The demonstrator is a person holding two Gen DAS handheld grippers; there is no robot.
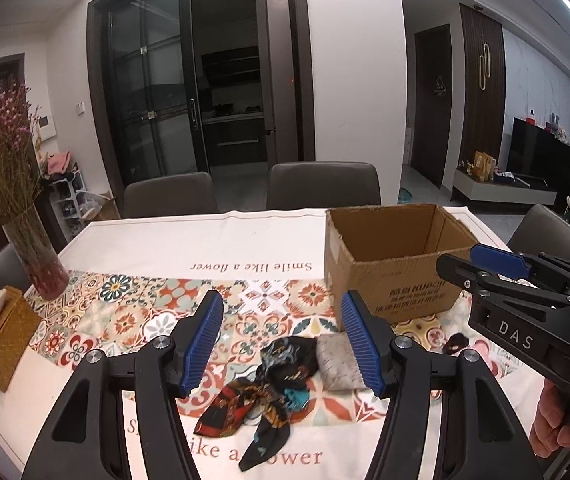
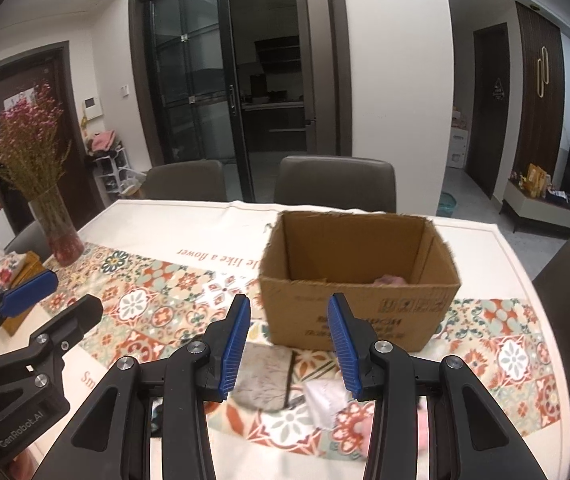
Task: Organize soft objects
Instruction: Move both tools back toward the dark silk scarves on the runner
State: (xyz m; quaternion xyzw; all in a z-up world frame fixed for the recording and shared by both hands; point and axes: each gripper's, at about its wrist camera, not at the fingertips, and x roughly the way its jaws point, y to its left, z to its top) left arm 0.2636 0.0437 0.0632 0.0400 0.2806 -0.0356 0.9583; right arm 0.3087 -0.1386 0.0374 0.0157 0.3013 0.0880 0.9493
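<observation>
A dark patterned silk scarf lies crumpled on the tablecloth below my open, empty left gripper. A grey folded cloth lies beside it, also in the right wrist view, next to a white cloth. A small dark scrunchie lies near the box. The open cardboard box stands at the right; in the right wrist view a pink soft item lies inside. My right gripper is open and empty, just in front of the box.
A glass vase of dried pink flowers and a woven tissue box stand at the table's left. Grey chairs line the far side. The right gripper body hovers right of the box.
</observation>
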